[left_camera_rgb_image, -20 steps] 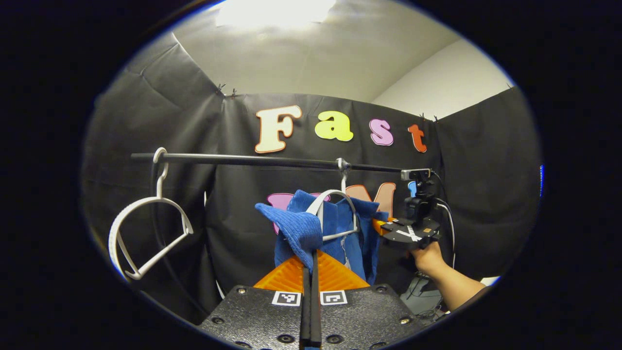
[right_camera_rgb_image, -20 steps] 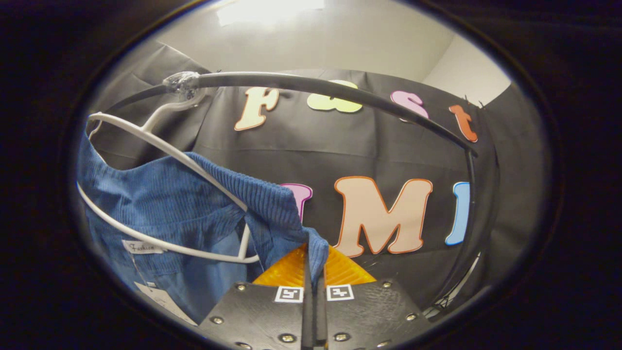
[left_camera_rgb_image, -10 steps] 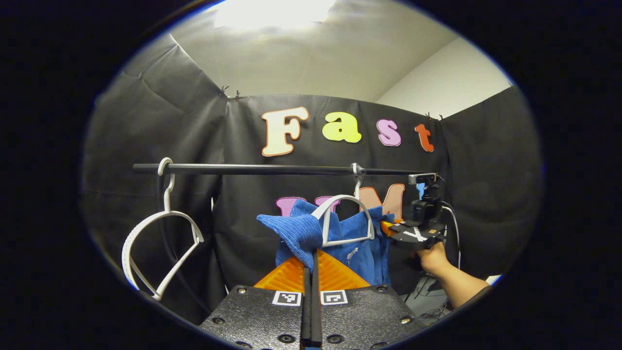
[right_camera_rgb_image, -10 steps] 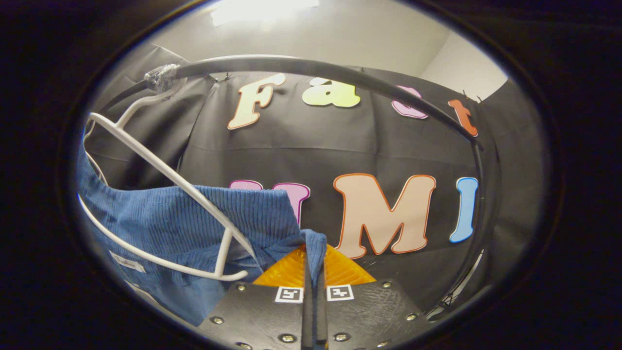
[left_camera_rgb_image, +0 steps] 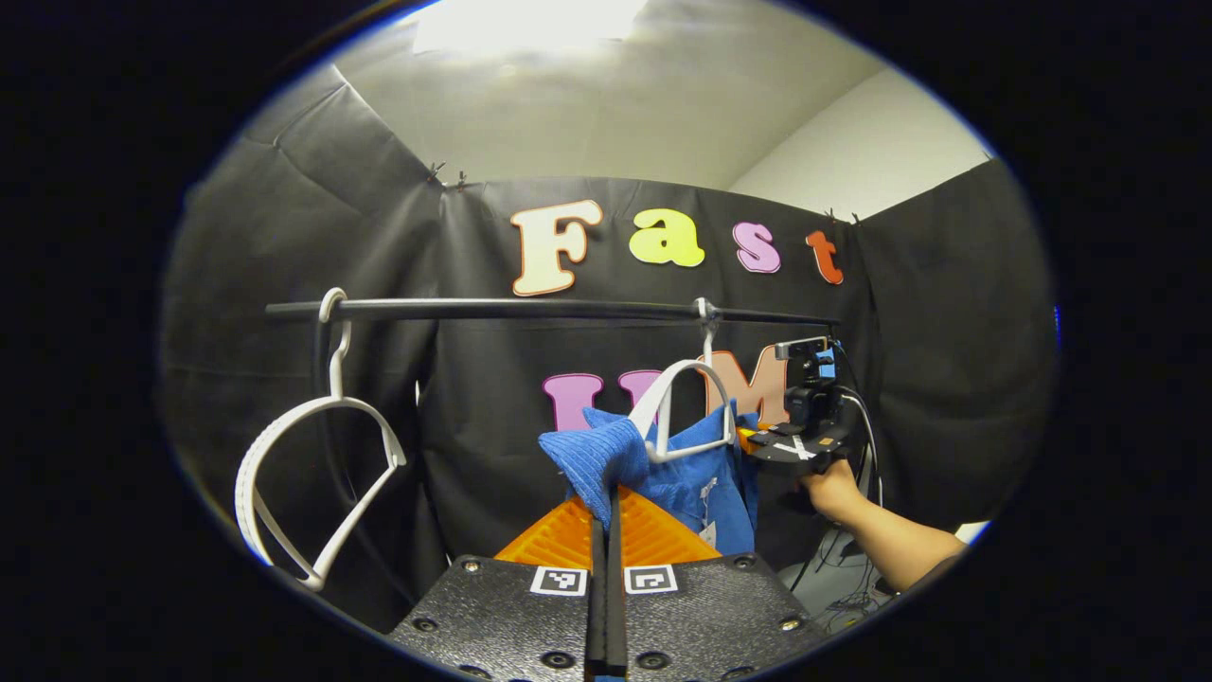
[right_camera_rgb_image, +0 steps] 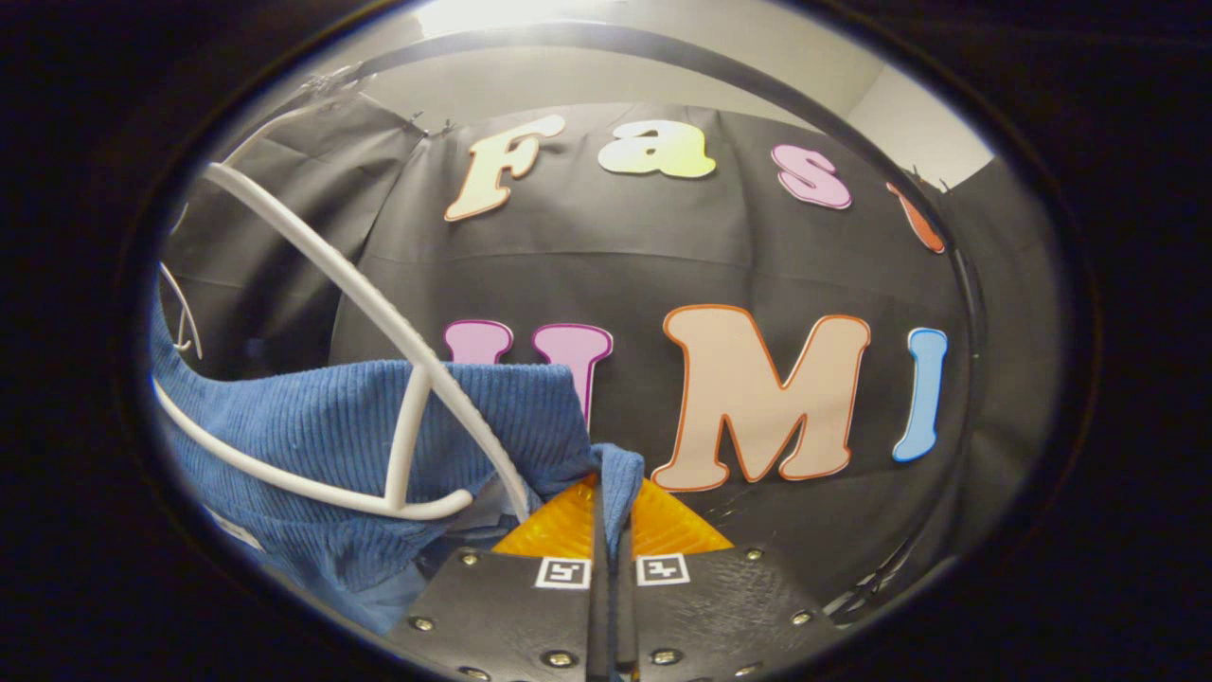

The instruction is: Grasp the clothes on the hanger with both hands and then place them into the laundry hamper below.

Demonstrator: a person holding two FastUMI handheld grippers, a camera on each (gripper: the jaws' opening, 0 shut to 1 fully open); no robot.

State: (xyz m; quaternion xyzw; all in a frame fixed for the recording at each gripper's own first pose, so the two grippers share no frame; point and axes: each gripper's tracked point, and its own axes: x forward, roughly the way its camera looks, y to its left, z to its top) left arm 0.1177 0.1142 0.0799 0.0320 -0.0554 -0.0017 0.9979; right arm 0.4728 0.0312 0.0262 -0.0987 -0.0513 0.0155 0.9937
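Left tool pinches ribbed blue garment.

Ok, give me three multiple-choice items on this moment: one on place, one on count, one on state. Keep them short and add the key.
1. Where is the empty white hanger on the black rail?
A. Toward the rail's end away from the blue garment
B. Touching the garment's hanger
C. Off the rail

2. How many white hangers hang on the rail?
A. One
B. Two
C. Four

3. What is the left gripper doing?
A. Open, apart from the garment
B. Shut on a hanger
C. Shut on the blue garment

Key: 1 A, it hangs far along the rail from the garment. 2 B, one empty, one at the garment. 3 C, blue cloth is pinched between its closed fingers.
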